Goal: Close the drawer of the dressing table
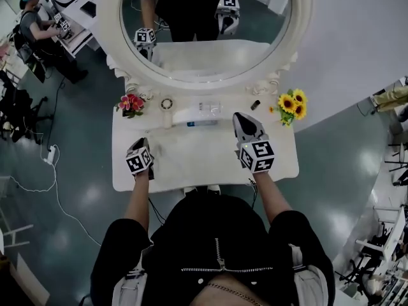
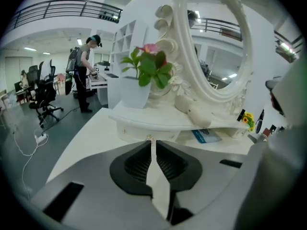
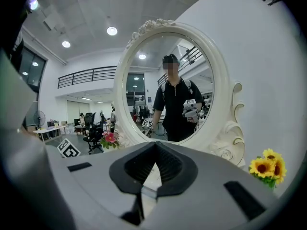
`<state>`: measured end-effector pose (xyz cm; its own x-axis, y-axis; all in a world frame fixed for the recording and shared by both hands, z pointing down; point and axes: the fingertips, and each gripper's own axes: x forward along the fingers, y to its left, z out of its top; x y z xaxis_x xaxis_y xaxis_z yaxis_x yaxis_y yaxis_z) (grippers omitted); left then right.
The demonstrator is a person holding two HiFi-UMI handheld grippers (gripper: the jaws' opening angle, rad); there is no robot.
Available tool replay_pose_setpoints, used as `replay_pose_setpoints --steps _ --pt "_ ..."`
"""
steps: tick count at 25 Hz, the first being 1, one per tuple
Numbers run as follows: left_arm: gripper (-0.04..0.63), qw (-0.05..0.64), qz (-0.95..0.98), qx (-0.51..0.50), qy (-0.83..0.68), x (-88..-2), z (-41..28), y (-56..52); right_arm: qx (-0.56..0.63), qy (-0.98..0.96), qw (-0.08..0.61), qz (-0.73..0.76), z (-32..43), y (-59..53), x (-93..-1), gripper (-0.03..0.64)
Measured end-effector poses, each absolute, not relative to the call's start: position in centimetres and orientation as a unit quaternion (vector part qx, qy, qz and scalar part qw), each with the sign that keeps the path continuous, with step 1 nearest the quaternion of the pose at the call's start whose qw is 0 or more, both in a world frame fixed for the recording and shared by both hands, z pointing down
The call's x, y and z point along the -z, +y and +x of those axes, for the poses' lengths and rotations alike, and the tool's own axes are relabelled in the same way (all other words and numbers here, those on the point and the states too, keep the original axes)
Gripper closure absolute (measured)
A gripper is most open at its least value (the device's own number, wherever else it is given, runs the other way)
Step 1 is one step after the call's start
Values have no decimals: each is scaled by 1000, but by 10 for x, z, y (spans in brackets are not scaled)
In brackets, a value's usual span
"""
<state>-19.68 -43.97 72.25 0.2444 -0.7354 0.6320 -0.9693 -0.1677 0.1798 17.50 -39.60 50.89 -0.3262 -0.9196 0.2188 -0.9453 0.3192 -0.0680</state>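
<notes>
The white dressing table [image 1: 191,164] carries a low raised shelf [image 2: 158,121] under its oval mirror [image 1: 207,24]. Beneath that shelf sits a small drawer front [image 2: 132,131] with a tiny knob [image 2: 149,138]; it looks set in under the shelf's lip. My left gripper [image 2: 151,143] points at the knob from just short of it, its jaws drawn together to a thin slit with nothing between them. From above, the left gripper [image 1: 143,146] hangs over the tabletop's left part. My right gripper [image 1: 240,116] [image 3: 155,145] is shut and empty over the right part, facing the mirror.
Pink flowers [image 1: 131,104] stand at the shelf's left end and sunflowers [image 1: 292,105] at the right. A blue and white packet [image 2: 207,135] lies under the shelf, with a small dark bottle [image 1: 255,104] nearby. Another person [image 1: 38,30] works at desks far left; cables [image 1: 50,155] lie on the floor.
</notes>
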Motion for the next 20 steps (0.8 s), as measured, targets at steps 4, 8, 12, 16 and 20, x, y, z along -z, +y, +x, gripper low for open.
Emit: replay_pose_setpoints --steps 4,8,12,16,20 --pt "565 246 757 -178 -578 -675 -188 -433 -89 -817 66 565 166 -402 -508 612" --pt "569 199 786 -135 -570 -611 -171 -435 -79 -823 53 560 159 -410 -500 614" --pt "571 129 818 -116 -549 -549 -145 -438 -66 -821 41 565 160 -415 -490 614" --pt "571 69 838 -102 -532 -499 -123 -438 -54 -819 33 570 162 -416 -482 614" --pt "571 33 847 -95 -522 -474 -106 -435 -50 -818 33 572 163 -414 -479 614"
